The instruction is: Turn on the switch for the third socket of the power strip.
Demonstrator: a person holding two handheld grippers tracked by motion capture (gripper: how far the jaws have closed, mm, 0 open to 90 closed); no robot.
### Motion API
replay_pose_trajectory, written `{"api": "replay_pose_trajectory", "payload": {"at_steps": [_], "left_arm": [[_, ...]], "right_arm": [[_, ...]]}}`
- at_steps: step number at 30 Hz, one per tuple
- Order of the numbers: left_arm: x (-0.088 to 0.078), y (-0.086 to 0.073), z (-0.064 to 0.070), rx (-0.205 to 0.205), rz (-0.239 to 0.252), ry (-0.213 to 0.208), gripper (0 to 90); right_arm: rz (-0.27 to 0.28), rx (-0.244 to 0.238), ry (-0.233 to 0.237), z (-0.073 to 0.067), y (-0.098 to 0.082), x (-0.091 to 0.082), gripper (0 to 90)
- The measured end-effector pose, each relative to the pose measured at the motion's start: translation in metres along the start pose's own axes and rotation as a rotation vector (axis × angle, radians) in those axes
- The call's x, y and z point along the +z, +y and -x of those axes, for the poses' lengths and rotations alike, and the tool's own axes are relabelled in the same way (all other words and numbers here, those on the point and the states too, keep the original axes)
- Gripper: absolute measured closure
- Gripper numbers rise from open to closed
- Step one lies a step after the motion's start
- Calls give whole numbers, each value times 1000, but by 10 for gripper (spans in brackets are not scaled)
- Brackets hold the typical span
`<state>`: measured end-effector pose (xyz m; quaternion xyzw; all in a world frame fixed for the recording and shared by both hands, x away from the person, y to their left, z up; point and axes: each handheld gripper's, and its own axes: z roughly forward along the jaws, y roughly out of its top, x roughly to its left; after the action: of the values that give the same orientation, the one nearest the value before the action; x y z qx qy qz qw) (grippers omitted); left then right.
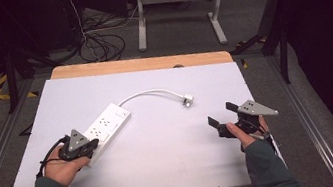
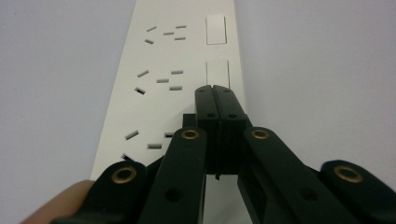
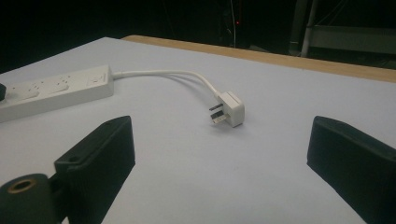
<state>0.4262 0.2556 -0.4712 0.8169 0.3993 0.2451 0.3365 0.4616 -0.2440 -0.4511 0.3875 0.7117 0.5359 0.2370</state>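
Note:
A white power strip point(image 1: 108, 124) lies slantwise on the left half of the white board point(image 1: 173, 148). Its cable point(image 1: 149, 93) curves right to a white three-pin plug point(image 1: 186, 100) lying loose mid-board. My left gripper point(image 1: 92, 144) rests over the strip's near end. In the left gripper view its jaws are pressed together, nothing between them, with the left gripper point(image 2: 213, 91) just short of a rocker switch point(image 2: 217, 72) on the strip point(image 2: 159, 79). My right gripper point(image 1: 222, 113) stands open at the right, aimed at the plug point(image 3: 230, 109), which lies beyond the wide-apart jaws of the right gripper point(image 3: 224, 140).
The board lies on a wooden table whose far edge point(image 1: 139, 65) shows beyond it. A table frame point(image 1: 175, 1) and loose cables point(image 1: 101, 45) stand on the floor behind. Metal rails run along both sides.

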Motion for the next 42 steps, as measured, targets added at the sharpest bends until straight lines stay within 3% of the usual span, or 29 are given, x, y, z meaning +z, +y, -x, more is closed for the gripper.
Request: {"api": "replay_pose_trajectory", "payload": {"at_steps": [16,30,42], "left_arm": [[0,0,2,-7,-9,-2,898],[1,1,4,31,-19,18,899],[5,3,5,32,-24,23,899]], "right_arm": [[-3,0,-2,0,0,0,81],[-2,7,0,0,-1,0,81],[4,17,-1,1,-1,0,81]]}}
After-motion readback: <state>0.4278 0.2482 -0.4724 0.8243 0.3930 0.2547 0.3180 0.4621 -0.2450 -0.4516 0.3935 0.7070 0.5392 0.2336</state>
